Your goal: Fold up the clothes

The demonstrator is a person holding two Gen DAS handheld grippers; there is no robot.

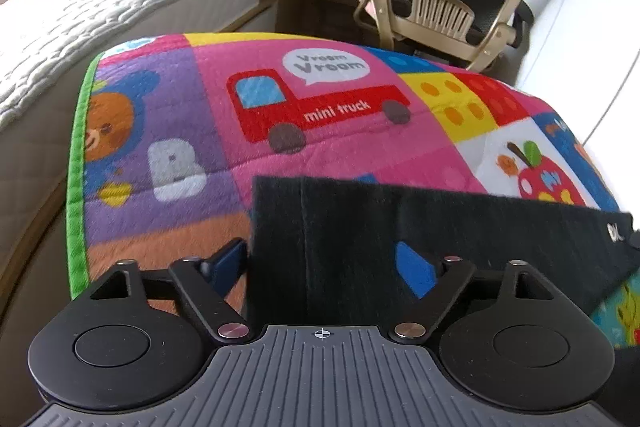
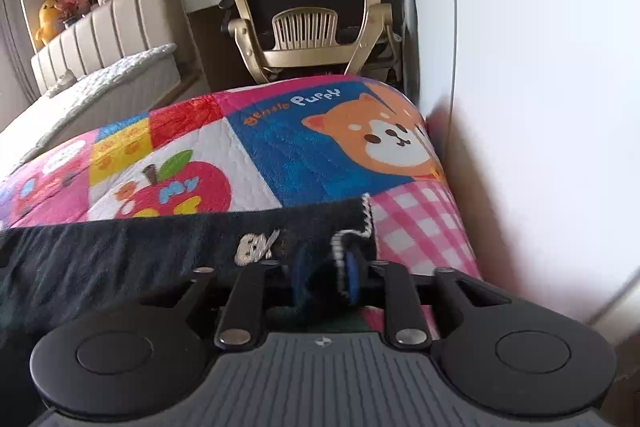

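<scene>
Bedroom setting: a quilted play mat (image 1: 320, 147) printed with a red mini truck, a bear, an apple and a puppy covered the work surface, its green-bound edge running along a bed (image 1: 100, 7) with a white textured cover. Beyond the mat's far edge stood a beige mesh-backed office chair (image 2: 304, 7); a white wall (image 2: 540, 67) bordered the mat's right edge.

A dark garment (image 1: 400, 227) lay spread across the near part of the mat, its straight far edge crossing the mat below the truck and apple panels. A small white embroidered emblem (image 2: 256, 245) marked the cloth near its right end, which stopped just short of a pink checked panel.

The left gripper (image 1: 324, 267) had its blue fingers (image 1: 414, 271) standing wide apart, one beside the garment's left edge and one over the cloth; no pinch was visible.

The right gripper (image 2: 324, 275) had its jaws narrow, with the garment's right-hand corner bunched between them; this region was blurred.
</scene>
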